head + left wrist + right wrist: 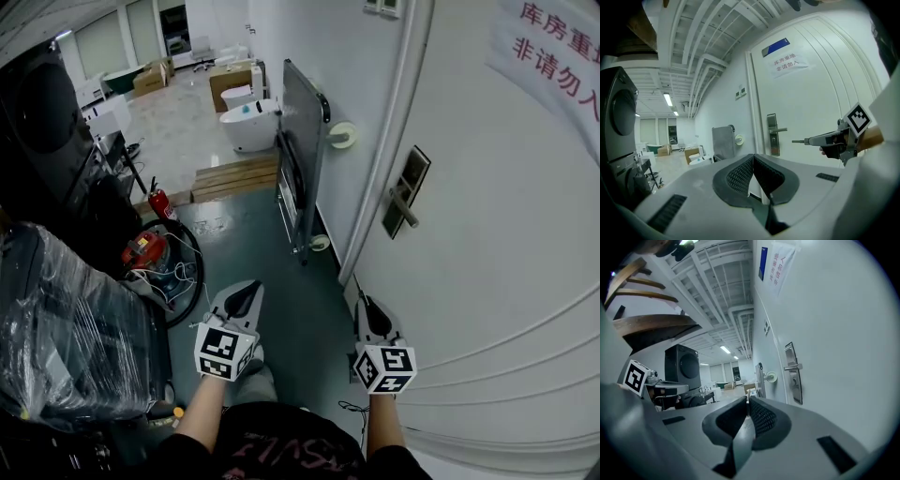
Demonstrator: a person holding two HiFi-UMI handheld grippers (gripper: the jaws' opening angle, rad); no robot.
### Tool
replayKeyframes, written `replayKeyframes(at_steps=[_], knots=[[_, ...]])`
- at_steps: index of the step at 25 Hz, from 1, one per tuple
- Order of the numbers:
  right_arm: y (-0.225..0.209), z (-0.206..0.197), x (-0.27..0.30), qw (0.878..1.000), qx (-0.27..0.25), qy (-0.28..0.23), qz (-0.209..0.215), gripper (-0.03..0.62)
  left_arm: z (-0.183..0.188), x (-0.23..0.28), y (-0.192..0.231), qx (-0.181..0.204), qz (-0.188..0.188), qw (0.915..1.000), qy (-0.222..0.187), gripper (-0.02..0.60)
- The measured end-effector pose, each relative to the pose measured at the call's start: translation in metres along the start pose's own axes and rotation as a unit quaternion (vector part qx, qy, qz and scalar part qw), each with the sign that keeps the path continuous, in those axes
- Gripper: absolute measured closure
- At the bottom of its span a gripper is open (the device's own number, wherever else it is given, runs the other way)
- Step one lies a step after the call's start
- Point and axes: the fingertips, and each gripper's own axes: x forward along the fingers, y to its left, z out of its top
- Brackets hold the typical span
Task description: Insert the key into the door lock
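The white door [487, 234] fills the right side, with a metal lock plate [406, 192] and its lever handle [404, 210]. My right gripper [372, 314] is held low, well short of the lock, and is shut on the key. In the left gripper view the key [798, 140] sticks out of the right gripper's tip toward the lock plate [773, 133]. In the right gripper view the key [748, 405] is a thin edge between the pads, with the lock plate [793, 373] ahead on the right. My left gripper [242, 298] is shut with nothing in it.
A grey panel trolley [305, 159] stands against the wall left of the door. A red extinguisher [161, 202], a plastic-wrapped machine [66, 328] and a dark washer [47, 131] crowd the left. A paper sign [553, 47] hangs on the door.
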Motion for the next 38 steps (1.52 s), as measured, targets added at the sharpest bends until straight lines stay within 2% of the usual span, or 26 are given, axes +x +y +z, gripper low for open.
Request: replayKeyframes(at_steps=[4, 10, 17, 22, 27, 32, 38], knots=[[-0.015, 0.000, 0.025, 1.000, -0.001, -0.005, -0.025, 0.514, 0.000, 0.038, 0.008, 0.009, -0.032, 0.9994, -0.011, 0.569], [-0.033, -0.002, 0.076, 0.998, 0.005, 0.004, -0.069, 0.514, -0.008, 0.105, 0.038, -0.001, -0.076, 0.9971, -0.005, 0.568], [-0.050, 0.008, 0.141, 0.990, 0.030, 0.012, -0.135, 0.514, -0.011, 0.190, 0.074, 0.000, -0.151, 0.9885, 0.012, 0.569], [-0.060, 0.018, 0.174, 0.979, 0.066, 0.004, -0.194, 0.514, -0.006, 0.243, 0.092, 0.007, -0.215, 0.9764, 0.015, 0.568], [-0.065, 0.029, 0.196, 0.964, 0.099, -0.013, -0.248, 0.514, -0.002, 0.281, 0.102, 0.027, -0.276, 0.9607, 0.015, 0.569], [-0.069, 0.033, 0.209, 0.948, 0.122, -0.038, -0.291, 0.514, -0.004, 0.309, 0.109, 0.035, -0.321, 0.9465, 0.009, 0.568], [-0.084, 0.032, 0.206, 0.921, 0.180, -0.081, -0.336, 0.514, 0.001, 0.336, 0.100, 0.042, -0.367, 0.9294, -0.001, 0.569]])
